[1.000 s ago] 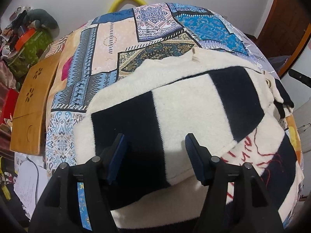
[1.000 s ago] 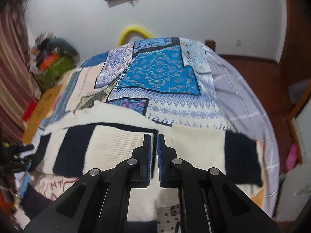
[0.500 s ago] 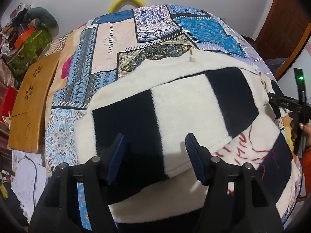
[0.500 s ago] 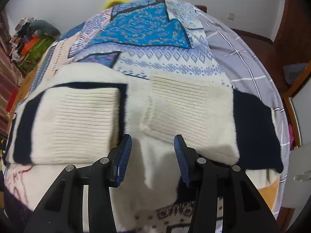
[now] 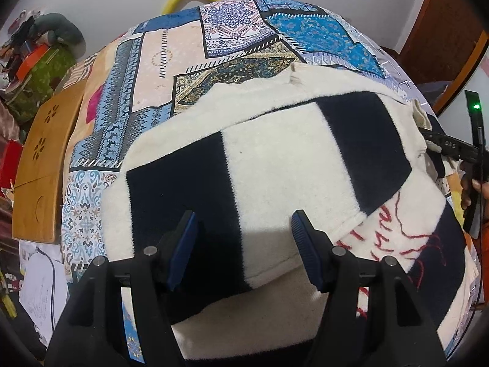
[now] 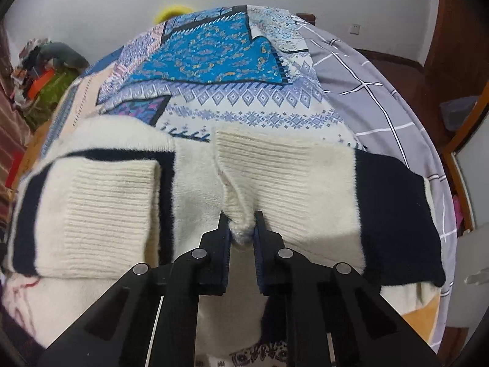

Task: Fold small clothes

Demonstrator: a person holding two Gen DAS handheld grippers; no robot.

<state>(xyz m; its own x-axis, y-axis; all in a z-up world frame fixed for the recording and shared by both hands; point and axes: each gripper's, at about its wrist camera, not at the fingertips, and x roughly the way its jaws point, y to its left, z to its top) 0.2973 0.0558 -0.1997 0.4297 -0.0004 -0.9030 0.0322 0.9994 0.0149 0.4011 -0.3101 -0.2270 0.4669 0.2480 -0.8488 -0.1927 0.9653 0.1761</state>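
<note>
A cream and navy striped fuzzy sweater [image 5: 275,165] with red stitched lettering lies on a patterned bedspread [image 5: 159,61]. My left gripper [image 5: 241,238] is open and empty just above the sweater's folded sleeve. In the right wrist view both ribbed cream cuffs lie folded across the sweater [image 6: 101,205]. My right gripper [image 6: 241,229] is shut on the corner of the right ribbed cuff [image 6: 287,171], pinching a bunch of knit. The right gripper also shows at the right edge of the left wrist view [image 5: 449,146].
A wooden lap tray [image 5: 42,159] lies at the bed's left edge, with a clutter pile [image 5: 36,61] beyond it. Papers [image 5: 39,290] lie on the floor at the left. A grey checked sheet [image 6: 376,91] covers the bed's right side.
My right gripper opened, dropped to the sweater and shut on the corner of the right ribbed cuff. The left gripper stayed open and hardly moved.
</note>
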